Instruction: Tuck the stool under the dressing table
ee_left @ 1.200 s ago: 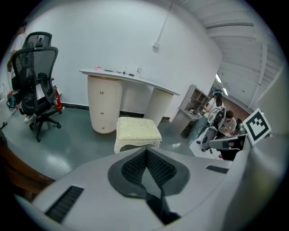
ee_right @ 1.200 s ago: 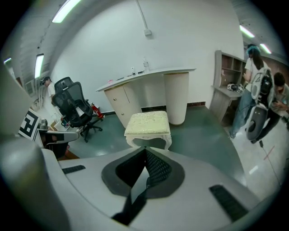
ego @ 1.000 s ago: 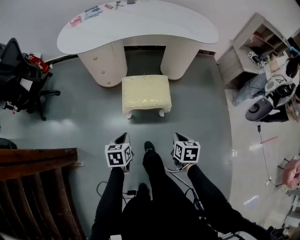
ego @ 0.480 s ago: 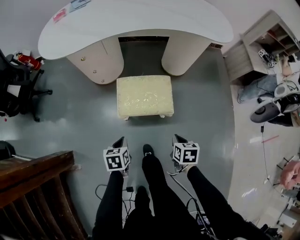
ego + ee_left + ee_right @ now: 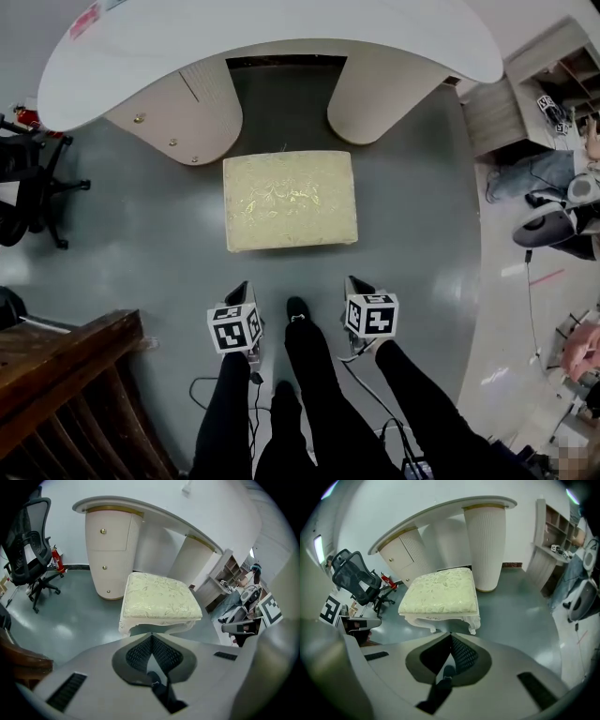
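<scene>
A cream cushioned stool with white carved legs stands on the grey floor, just in front of the gap between the two pedestals of the white curved dressing table. Both grippers are held side by side short of the stool's near edge and touch nothing. My left gripper points at the stool with its jaws closed tip to tip and nothing between them. My right gripper is likewise shut and holds nothing, with the stool straight ahead of it.
A black office chair stands at the left, with a red fire extinguisher behind it. A dark wooden railing fills the lower left. Shelves and clutter are at the right. Cables trail on the floor by the person's legs.
The stool and the dressing table have come closer and look larger in the head view. Both grippers keep their place in front of the body, still shut.
</scene>
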`<control>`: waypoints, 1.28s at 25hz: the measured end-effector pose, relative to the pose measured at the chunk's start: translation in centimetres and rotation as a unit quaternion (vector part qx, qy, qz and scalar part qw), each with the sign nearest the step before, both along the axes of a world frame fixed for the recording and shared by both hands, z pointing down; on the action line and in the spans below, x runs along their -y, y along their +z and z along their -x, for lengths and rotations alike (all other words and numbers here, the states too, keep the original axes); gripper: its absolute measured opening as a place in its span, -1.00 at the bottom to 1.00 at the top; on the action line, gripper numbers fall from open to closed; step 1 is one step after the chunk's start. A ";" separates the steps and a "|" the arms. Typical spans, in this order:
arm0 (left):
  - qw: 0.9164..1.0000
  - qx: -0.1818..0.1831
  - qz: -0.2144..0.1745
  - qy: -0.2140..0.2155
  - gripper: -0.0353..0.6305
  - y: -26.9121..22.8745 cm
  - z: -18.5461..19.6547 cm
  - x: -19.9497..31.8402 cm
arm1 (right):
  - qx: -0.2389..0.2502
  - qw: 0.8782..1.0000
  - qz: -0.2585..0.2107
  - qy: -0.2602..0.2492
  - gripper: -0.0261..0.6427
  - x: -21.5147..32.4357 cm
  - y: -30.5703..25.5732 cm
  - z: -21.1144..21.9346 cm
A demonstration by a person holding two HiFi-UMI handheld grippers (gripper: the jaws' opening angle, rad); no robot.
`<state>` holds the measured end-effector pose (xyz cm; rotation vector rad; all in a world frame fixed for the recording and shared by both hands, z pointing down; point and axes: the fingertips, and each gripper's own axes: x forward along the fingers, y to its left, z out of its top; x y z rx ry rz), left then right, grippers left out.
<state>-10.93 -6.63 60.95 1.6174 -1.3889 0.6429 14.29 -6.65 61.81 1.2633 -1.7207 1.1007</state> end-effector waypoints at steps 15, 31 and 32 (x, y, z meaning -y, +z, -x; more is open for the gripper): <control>0.999 0.011 0.045 0.002 -0.87 8.7 0.3 1.9 | -0.019 0.999 0.026 0.010 -0.91 3.5 7.8 -1.0; 0.999 0.001 0.042 0.005 -0.87 12.1 0.9 5.5 | -0.013 1.000 0.012 0.013 -0.91 6.7 9.8 0.2; 0.999 0.001 0.042 0.008 -0.87 12.0 0.7 5.3 | -0.019 1.000 0.015 0.013 -0.91 6.5 9.6 -0.1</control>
